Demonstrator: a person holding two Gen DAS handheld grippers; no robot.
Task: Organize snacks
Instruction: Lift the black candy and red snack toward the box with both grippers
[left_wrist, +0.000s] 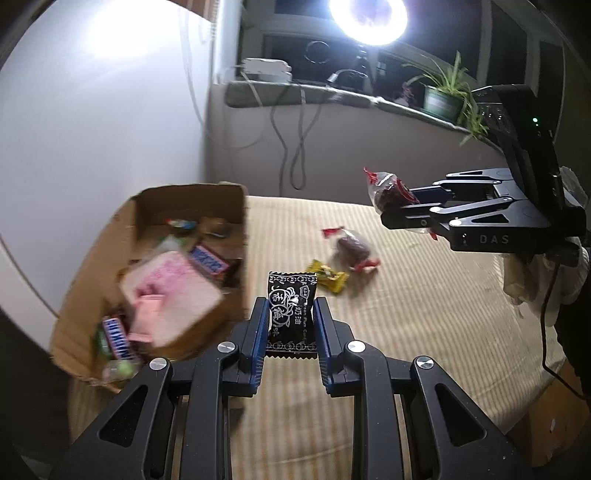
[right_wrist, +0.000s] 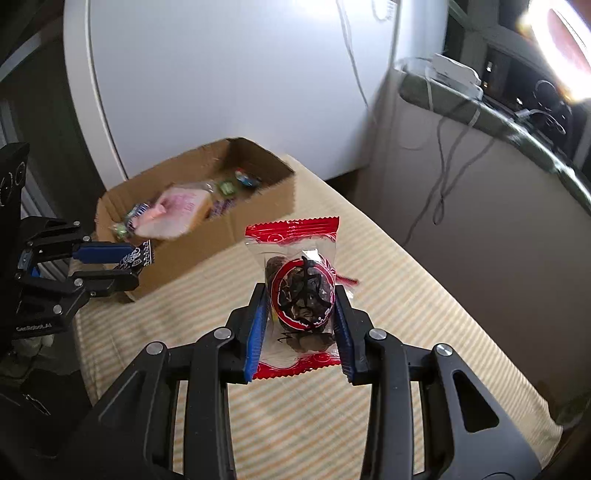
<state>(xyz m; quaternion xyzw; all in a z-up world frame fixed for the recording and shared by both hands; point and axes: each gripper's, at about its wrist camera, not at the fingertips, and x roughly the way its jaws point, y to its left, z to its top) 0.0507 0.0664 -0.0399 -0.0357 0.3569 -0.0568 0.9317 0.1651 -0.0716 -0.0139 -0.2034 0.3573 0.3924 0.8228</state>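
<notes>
My left gripper (left_wrist: 290, 314) is shut on a black plum candy packet (left_wrist: 291, 314) with white print, held above the striped cloth beside the cardboard box (left_wrist: 229, 206). My right gripper (right_wrist: 300, 306) is shut on a clear, red-edged date packet (right_wrist: 295, 291). In the left wrist view the right gripper (left_wrist: 391, 206) hangs at the right with the date packet (left_wrist: 388, 190) in it. In the right wrist view the left gripper (right_wrist: 135, 264) shows at the left, in front of the box (right_wrist: 221, 236), holding the black packet (right_wrist: 138, 258). The box holds a pink packet (left_wrist: 173, 291), chocolate bars (left_wrist: 208, 260) and small sweets.
Another red-edged date packet (left_wrist: 351, 247) and a yellow candy (left_wrist: 327, 275) lie on the striped cloth (left_wrist: 406, 325). A white rounded appliance (right_wrist: 221, 74) stands behind the box. A window sill (left_wrist: 295, 94) carries cables, a ring lamp (left_wrist: 369, 18) and a potted plant (left_wrist: 445, 96).
</notes>
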